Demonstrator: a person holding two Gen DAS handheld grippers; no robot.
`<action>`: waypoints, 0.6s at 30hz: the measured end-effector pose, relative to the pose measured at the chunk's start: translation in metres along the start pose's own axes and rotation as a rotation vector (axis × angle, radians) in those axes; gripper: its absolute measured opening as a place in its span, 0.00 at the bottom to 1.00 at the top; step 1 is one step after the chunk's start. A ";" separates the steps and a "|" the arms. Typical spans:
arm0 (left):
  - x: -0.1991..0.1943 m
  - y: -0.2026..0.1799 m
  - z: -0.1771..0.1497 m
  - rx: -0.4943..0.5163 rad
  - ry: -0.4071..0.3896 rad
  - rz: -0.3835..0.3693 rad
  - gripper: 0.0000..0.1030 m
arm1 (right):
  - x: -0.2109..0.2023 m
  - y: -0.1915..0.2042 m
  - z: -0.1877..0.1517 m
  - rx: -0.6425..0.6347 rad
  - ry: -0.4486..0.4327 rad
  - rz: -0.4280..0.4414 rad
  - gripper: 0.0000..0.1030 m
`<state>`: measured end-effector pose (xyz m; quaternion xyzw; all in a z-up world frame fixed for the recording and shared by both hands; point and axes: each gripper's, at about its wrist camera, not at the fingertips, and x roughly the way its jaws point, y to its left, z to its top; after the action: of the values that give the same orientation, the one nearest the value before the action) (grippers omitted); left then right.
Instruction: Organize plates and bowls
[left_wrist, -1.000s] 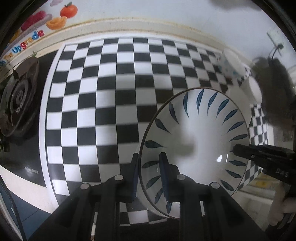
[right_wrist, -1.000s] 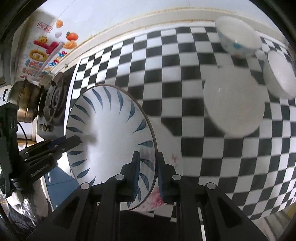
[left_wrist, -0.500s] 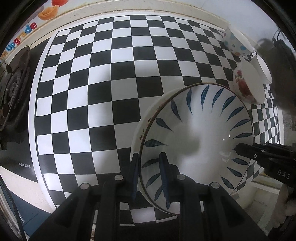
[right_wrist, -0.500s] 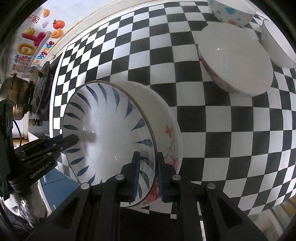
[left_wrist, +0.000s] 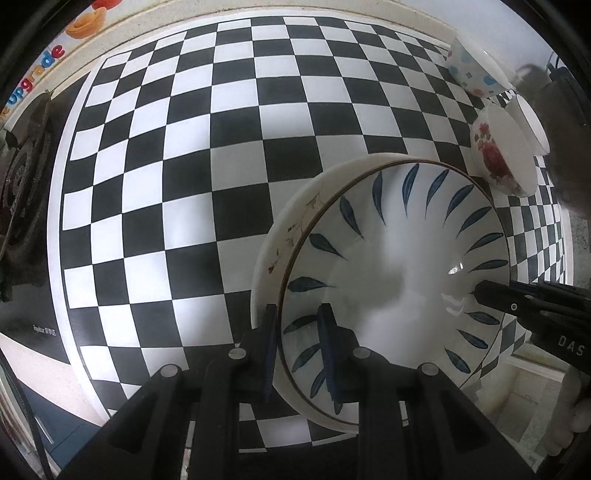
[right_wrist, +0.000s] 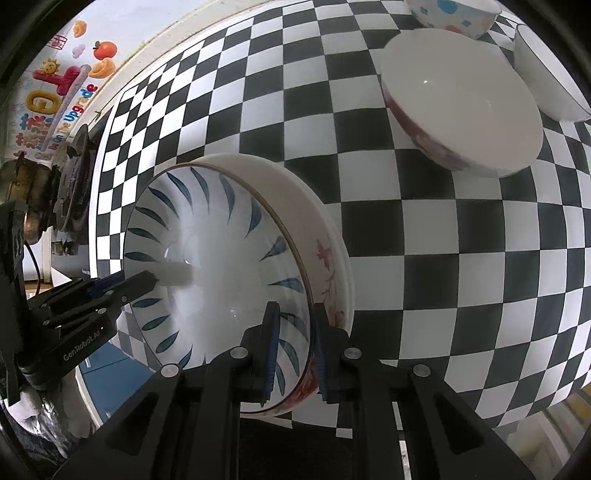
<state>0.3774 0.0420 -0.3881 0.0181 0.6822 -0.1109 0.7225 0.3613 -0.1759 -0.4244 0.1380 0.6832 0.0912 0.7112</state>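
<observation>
white rose bowl (left_wrist: 502, 155) near leaf plate (left_wrist: 399, 258); dotted bowl (left_wrist: 476, 74) behind.

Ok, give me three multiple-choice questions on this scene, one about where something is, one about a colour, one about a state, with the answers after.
1. Where does the blue-leaf bowl sit?
A. Inside a larger red-flowered bowl
B. On the stove burner
C. Upside down on the cloth

2. What colours is the tablecloth?
A. Red and white stripes
B. Black and white checks
C. Plain blue

3. How do the left tool and right tool stand?
A. Both wide open above the bowl
B. Only the left grips the bowl
C. Each closed on the bowl's rim, on opposite sides

Answers:
1 A: the larger bowl's white wall with red flowers shows around the blue-leaf bowl in both views.
2 B: the check pattern fills the surface.
3 C: each tool's pads straddle the rim, and each view shows the other tool at the far side.
</observation>
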 end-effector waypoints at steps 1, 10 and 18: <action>0.001 0.000 0.000 -0.001 0.001 -0.001 0.18 | 0.002 0.000 0.000 0.000 0.002 -0.007 0.19; 0.000 0.000 0.003 -0.004 0.003 0.011 0.18 | 0.008 0.000 0.000 0.002 0.005 -0.031 0.19; 0.000 0.002 0.001 -0.042 0.017 0.016 0.18 | 0.006 0.005 0.004 0.030 -0.014 -0.066 0.21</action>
<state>0.3790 0.0435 -0.3882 0.0092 0.6903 -0.0904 0.7178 0.3659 -0.1696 -0.4283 0.1268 0.6838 0.0564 0.7163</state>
